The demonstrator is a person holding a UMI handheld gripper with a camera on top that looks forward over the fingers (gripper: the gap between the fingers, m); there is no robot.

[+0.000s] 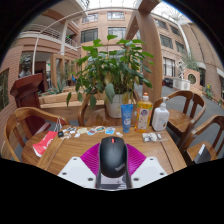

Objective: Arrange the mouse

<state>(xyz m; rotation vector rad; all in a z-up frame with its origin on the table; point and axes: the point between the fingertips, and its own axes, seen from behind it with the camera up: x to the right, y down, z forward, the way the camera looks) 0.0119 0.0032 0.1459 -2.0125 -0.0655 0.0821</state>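
- Gripper view: black mouse point(113, 157) sits between the two fingers of the tongs point(113, 172), low and centred, nose pointing away from the camera.
- Tongs: pink pads point(91, 158) flank the mouse on both sides and look tight against its flanks, so I read the tongs as clamped on the mouse, though the contact line itself is hard to see.
- Can't tell if the mouse is resting on the wooden tabletop point(70, 152) or lifted just off it; its underside is hidden.
- Handling, my judgement: light, rigid plastic shell, smooth and a bit slippery on the curved top. Best hold is the two flat-ish side walls near the middle, as here; squeezing over the buttons or wheel would risk clicks or slip.
- Not fragile under moderate grip; no cable seen, so probably no drag.
- Pose: tongs held low and roughly level with the tabletop, aimed forward along it, centred on the mouse's long axis.
- Beyond the fingers: row of small items across the tabletop, a blue cup point(127, 114), a yellow-labelled bottle point(145, 112), a white bottle point(161, 116), all well apart from the mouse.
- Big potted plant point(112, 72) behind them; wooden chairs point(22, 128) at the sides.
- Red object point(44, 143) at the tabletop's left edge, unidentifiable.
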